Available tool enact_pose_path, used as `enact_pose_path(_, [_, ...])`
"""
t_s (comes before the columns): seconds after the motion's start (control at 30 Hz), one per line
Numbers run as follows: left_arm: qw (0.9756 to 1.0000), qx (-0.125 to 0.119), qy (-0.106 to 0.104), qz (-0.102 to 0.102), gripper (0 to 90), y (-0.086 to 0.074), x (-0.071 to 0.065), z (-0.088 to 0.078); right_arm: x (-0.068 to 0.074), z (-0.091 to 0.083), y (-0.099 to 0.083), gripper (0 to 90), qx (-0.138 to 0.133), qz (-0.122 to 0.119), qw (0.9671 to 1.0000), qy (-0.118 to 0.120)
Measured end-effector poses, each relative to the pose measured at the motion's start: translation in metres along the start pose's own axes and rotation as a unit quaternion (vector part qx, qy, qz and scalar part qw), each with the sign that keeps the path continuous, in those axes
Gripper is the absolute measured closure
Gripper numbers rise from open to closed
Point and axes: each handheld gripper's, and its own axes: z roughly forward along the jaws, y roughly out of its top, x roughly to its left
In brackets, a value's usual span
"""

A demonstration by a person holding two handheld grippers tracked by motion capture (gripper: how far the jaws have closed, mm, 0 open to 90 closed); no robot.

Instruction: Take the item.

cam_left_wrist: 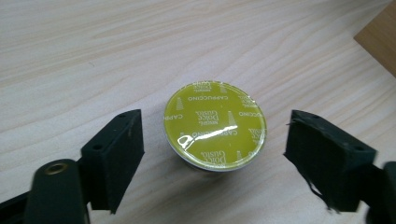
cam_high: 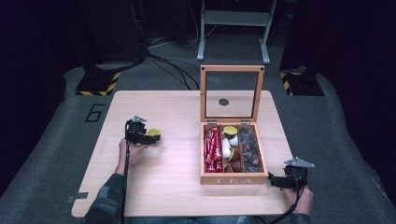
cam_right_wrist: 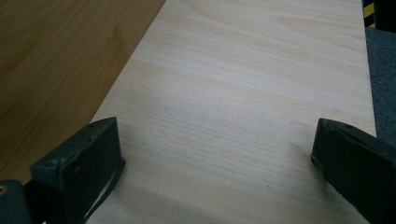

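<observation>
A coffee capsule (cam_left_wrist: 215, 124) with a yellow-green foil lid stands on the table, seen from above as a small yellow disc (cam_high: 153, 133) at the left. My left gripper (cam_high: 145, 137) is open around it, one jaw on each side, with a gap between each pad and the capsule (cam_left_wrist: 214, 154). A wooden tea box (cam_high: 234, 177) with its glass lid raised stands right of centre, holding red sachets (cam_high: 213, 149), white and yellow capsules (cam_high: 229, 140) and dark items. My right gripper (cam_high: 276, 181) hovers open over bare table (cam_right_wrist: 219, 158) at the box's front right corner, the box wall (cam_right_wrist: 56, 65) to its left.
The table's right edge (cam_right_wrist: 369, 88) lies close to the right gripper, with grey floor beyond. A metal stand (cam_high: 233, 28) and cables (cam_high: 173, 65) are on the floor behind the table. Yellow-black striped bases (cam_high: 98, 84) sit at both far corners.
</observation>
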Motion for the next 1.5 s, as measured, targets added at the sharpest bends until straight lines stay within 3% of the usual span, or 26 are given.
enact_pose_path(0.13, [0.9999,-0.006,-0.002,0.008,14.4,0.002,0.000,-0.009,0.000,0.000,0.000,1.1,0.000,0.001,1.0000,0.000])
enact_pose_path(0.17, [0.9998,-0.020,-0.002,-0.004,13.1,0.002,-0.002,-0.013,0.000,0.000,0.000,1.0,0.000,0.001,1.0000,0.000])
enact_pose_path(0.23, [0.9998,-0.020,-0.004,-0.004,12.5,0.002,-0.003,-0.016,0.000,0.000,0.000,1.0,0.000,0.000,1.0000,0.000])
enact_pose_path(0.27, [0.9998,-0.018,-0.002,0.007,11.8,0.003,-0.002,-0.020,0.000,0.000,0.000,1.1,0.000,0.000,1.0000,0.000])
enact_pose_path(0.57, [0.9990,-0.038,-0.003,0.022,8.6,0.004,-0.011,-0.051,0.000,0.000,0.000,1.0,0.000,0.000,1.0000,0.000])
enact_pose_path(0.77, [0.9982,-0.051,0.009,0.032,8.1,0.001,-0.016,-0.071,0.000,0.000,0.000,1.1,0.000,0.000,1.0000,0.000])
enact_pose_path(0.9, [0.9973,-0.059,0.020,0.039,7.7,-0.009,-0.016,-0.088,0.000,0.000,0.000,1.0,0.000,0.001,1.0000,0.000])
enact_pose_path(1.13, [0.9966,-0.068,0.031,0.034,7.0,-0.026,-0.011,-0.108,0.000,0.000,0.000,1.1,0.000,0.001,1.0000,-0.001])
enact_pose_path(1.3, [0.9960,-0.073,0.044,0.028,6.2,-0.045,-0.007,-0.121,0.000,0.000,0.000,1.1,0.000,0.002,1.0000,-0.001])
enact_pose_path(1.5, [0.9962,-0.061,0.061,0.013,3.7,-0.074,0.001,-0.130,0.000,0.000,0.000,1.1,0.000,0.002,1.0000,-0.001])
